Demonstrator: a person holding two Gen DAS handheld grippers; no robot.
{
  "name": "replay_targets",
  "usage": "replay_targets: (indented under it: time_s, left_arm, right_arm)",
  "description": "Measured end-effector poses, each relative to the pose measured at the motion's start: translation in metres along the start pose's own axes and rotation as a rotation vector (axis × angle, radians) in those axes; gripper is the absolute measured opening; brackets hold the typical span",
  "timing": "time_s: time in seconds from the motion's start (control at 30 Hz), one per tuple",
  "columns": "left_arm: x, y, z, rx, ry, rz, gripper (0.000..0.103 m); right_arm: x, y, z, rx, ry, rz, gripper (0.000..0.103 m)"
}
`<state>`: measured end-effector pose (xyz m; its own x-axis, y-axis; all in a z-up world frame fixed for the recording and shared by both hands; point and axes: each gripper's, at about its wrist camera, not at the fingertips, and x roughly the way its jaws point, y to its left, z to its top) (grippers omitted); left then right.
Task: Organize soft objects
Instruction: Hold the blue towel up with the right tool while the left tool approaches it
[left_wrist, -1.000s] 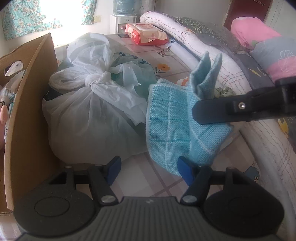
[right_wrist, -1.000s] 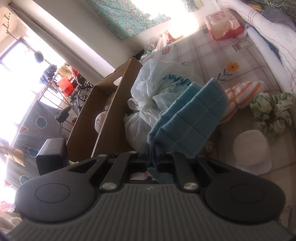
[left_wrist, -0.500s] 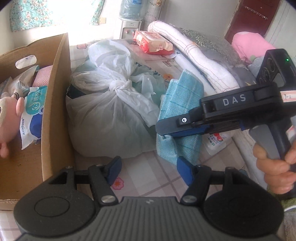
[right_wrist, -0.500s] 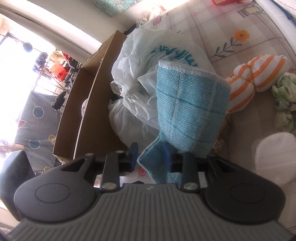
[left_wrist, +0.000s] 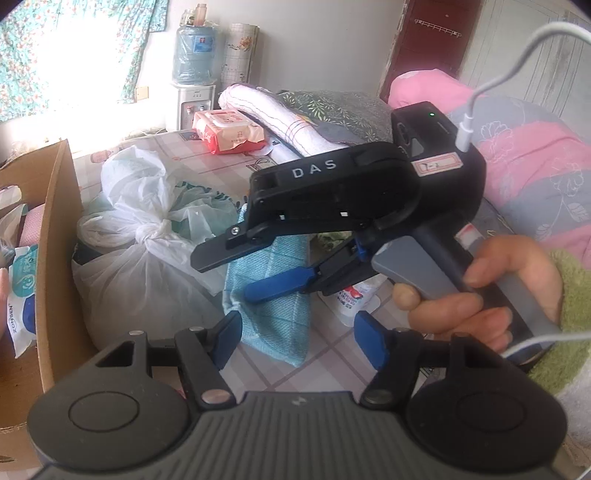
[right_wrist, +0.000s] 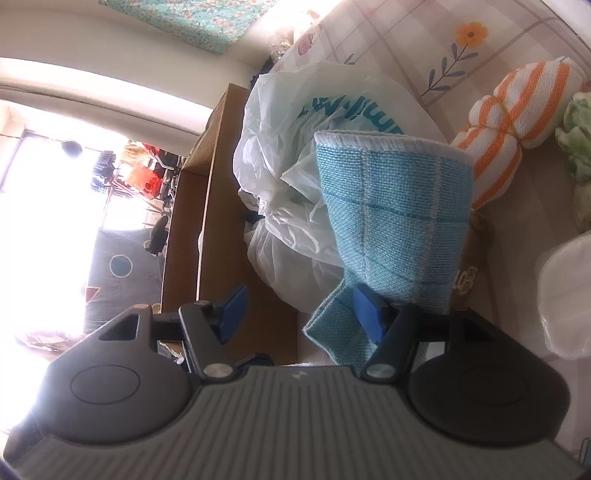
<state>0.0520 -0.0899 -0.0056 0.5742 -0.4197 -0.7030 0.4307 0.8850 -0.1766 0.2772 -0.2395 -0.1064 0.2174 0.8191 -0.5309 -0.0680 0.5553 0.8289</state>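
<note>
Black right claw (left_wrist: 258, 273) – "DAS" lettering – jaws just opening.

blue cloth (right_wrist: 395, 218): 1 | plastic bags (left_wrist: 147, 236): 2 | cardboard box (left_wrist: 55, 258): 1

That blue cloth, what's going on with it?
A person is tidying soft things with a gripper in each hand. The right gripper has just been opening its jaws and has let go of the blue cloth, which now leans against the tied plastic bag beside the cardboard box. The left gripper is open and holds nothing.
</note>
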Motion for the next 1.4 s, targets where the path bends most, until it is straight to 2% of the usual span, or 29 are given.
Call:
replay_targets:
  time_s: [0.13, 0.27, 0.4, 0.57, 0.73, 0.83, 0.97, 1.07, 1.3, 1.37, 1.4]
  left_arm:
    - [0.006, -0.008, 0.0, 0.013, 0.002, -0.026, 0.068]
    - [0.017, -0.008, 0.003, -0.001, 0.02, -0.054, 0.068]
    - [0.036, 0.002, 0.005, -0.021, 0.054, -0.023, 0.068]
    - [0.053, 0.009, 0.004, -0.041, 0.089, -0.031, 0.068]
    - [0.065, 0.013, 0.004, -0.044, 0.106, -0.019, 0.068]
    - [0.068, 0.015, 0.005, -0.039, 0.103, -0.003, 0.068]
    - [0.074, 0.016, 0.006, -0.04, 0.113, 0.016, 0.068]
    - [0.078, 0.013, 0.007, -0.044, 0.122, 0.023, 0.064]
    - [0.09, 0.017, 0.009, -0.05, 0.135, 0.047, 0.054]
    - [0.09, 0.018, 0.01, -0.052, 0.136, 0.051, 0.05]
    - [0.091, 0.019, 0.01, -0.052, 0.136, 0.054, 0.048]
  right_arm:
    - [0.001, -0.003, 0.005, 0.037, 0.02, 0.031, 0.072]
    - [0.002, -0.005, 0.007, 0.055, 0.035, 0.047, 0.074]
    - [0.001, -0.008, 0.01, 0.055, 0.051, 0.063, 0.076]
    - [-0.002, -0.005, 0.011, 0.026, 0.065, 0.069, 0.077]
    - [-0.019, 0.003, 0.01, -0.028, 0.03, 0.077, 0.078]
    - [-0.043, 0.011, 0.01, -0.072, -0.031, 0.068, 0.078]
    - [-0.078, 0.022, 0.007, -0.157, -0.15, -0.015, 0.078]
    - [-0.091, 0.022, 0.009, -0.189, -0.202, -0.132, 0.078]
    - [-0.056, 0.011, 0.012, -0.166, -0.121, -0.258, 0.076]
    - [-0.046, 0.009, 0.013, -0.164, -0.106, -0.278, 0.074]
    - [-0.039, 0.008, 0.013, -0.163, -0.1, -0.286, 0.069]
